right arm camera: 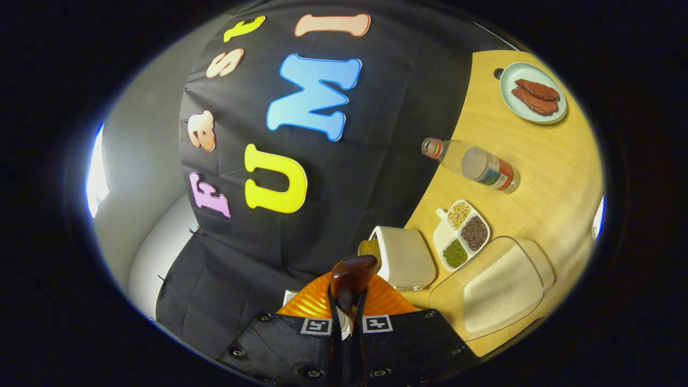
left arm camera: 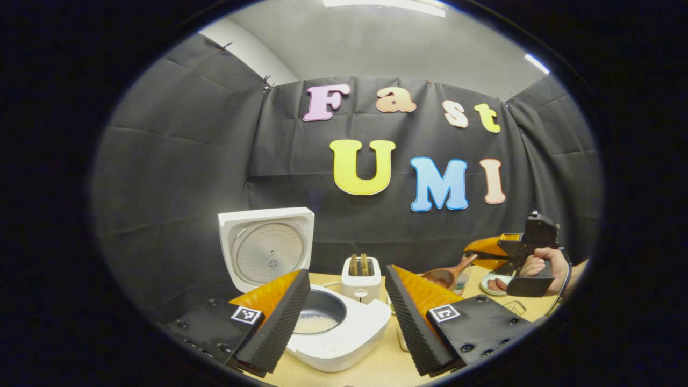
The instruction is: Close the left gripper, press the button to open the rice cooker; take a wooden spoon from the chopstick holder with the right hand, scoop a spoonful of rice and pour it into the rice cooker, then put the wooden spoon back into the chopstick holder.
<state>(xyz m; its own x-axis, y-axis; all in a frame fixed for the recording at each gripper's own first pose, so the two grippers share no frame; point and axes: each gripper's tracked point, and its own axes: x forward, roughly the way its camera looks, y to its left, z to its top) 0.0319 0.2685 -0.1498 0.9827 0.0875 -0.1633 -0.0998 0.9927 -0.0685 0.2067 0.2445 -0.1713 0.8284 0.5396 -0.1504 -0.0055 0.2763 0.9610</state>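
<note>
Between our right hand-held gripper's (right arm camera: 348,322) clamped fingers, the wooden spoon (right arm camera: 350,277) rides tilted; rice could spill short of the rice cooker (left arm camera: 338,328). Our left hand-held gripper (left arm camera: 346,317) gapes open.

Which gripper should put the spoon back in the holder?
Right. The right gripper is shut on the wooden spoon. The left gripper is open, by the open rice cooker.
</note>
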